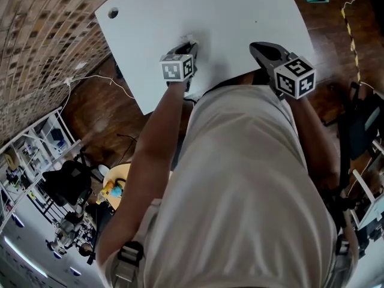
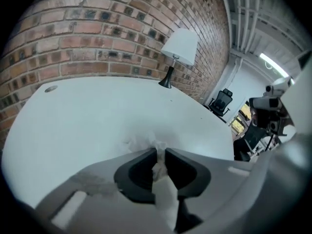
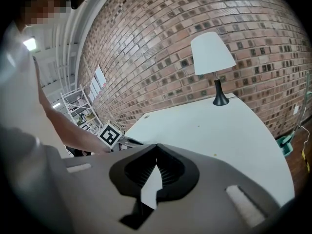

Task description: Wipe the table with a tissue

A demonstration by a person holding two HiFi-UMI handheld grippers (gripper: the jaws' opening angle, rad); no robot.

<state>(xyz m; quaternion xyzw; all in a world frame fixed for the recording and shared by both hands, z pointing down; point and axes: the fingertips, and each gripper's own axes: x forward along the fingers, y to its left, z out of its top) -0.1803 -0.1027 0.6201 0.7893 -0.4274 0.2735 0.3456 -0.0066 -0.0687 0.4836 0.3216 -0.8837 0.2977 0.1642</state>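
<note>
A crumpled white tissue (image 2: 141, 141) lies pressed on the white table (image 2: 97, 111), and a strip of it runs back between the jaws of my left gripper (image 2: 161, 151), which is shut on it. In the head view the left gripper (image 1: 187, 44) points down at the table's near edge with the tissue (image 1: 191, 39) at its tip. My right gripper (image 1: 259, 45) hovers over the table (image 1: 210, 17) to the right, apart from the tissue. In its own view the right gripper (image 3: 156, 145) has its tips together with nothing held, and the left gripper's marker cube (image 3: 110, 134) shows at left.
A white-shaded lamp (image 2: 179, 48) on a black base stands at the table's far end against the brick wall (image 3: 161, 43). A round cable hole (image 1: 113, 12) sits near the table's left corner. A white cable (image 1: 90, 78) trails on the wooden floor, and an office chair (image 2: 222, 101) stands beyond the table.
</note>
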